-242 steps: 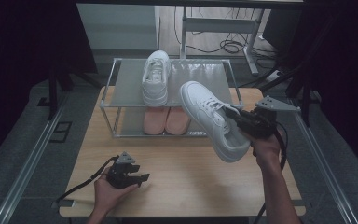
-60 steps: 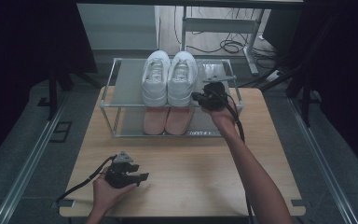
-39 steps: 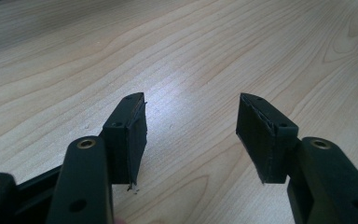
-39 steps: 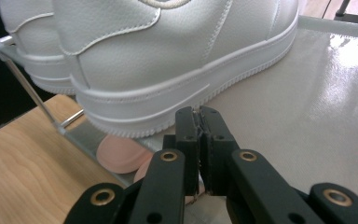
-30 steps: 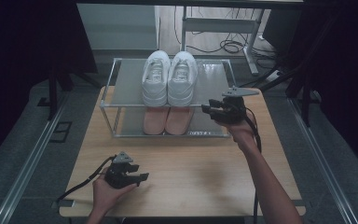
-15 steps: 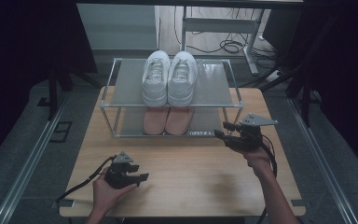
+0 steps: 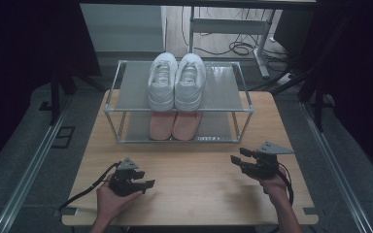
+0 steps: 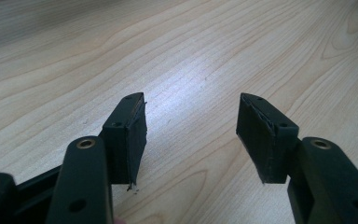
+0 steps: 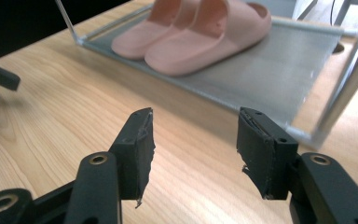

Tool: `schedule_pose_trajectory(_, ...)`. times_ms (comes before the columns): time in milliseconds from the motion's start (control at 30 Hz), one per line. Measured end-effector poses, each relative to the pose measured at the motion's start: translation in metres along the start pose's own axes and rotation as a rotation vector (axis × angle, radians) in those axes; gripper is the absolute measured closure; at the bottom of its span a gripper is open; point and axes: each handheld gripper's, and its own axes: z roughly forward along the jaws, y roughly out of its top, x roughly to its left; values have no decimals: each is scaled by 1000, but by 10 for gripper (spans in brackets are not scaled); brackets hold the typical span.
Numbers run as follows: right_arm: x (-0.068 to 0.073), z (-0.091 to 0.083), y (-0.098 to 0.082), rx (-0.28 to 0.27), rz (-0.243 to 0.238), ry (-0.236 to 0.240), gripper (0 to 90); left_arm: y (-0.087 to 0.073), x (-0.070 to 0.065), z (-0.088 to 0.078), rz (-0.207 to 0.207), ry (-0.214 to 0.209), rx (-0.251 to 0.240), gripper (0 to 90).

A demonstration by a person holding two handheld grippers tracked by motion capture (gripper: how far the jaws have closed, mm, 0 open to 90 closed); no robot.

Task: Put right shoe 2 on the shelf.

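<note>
Right gripper [image 7: 237, 162] is down low over the near-right part of the wooden surface [image 7: 199, 189], in front of the rack's [image 7: 178, 109] right corner and well apart from it. 0.5 s ago it sat higher and closer to the rack; 2 s ago it was up at the top shelf beside the white sneakers [image 7: 177, 86]. Its fingers [image 9: 137, 149] are apart with nothing between them (they have just been opening wider, and were empty while doing so).

Both white sneakers now stand side by side on the top shelf of the rack, toes toward the person, touching each other. 8 s ago only 1 was there and the other hung in the right gripper. No change to them over the last 2 s.

Pink slides [image 9: 196, 30] sit as a pair on the lower shelf, directly under the sneakers; the right gripper view looks across the surface at them.

Left gripper [image 7: 145, 183] rests at the near-left of the surface in the left hand [image 7: 109, 199], same spot as in every earlier frame. Its fingers [image 8: 128, 135] are apart, bare wood between them.
</note>
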Motion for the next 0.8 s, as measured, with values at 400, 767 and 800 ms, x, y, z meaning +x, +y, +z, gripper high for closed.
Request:
schedule_pose_trajectory(400,-6,9,-21,52,11,-17,457,-1,1,0,-3,6,-9,426)
schedule_pose_trajectory(767,-2,7,-22,55,-5,-22,451,-1,1,-2,-2,7,-15,425)
schedule_pose_trajectory(800,-2,8,-22,60,-13,-24,445,-1,1,-2,-2,8,-15,424)
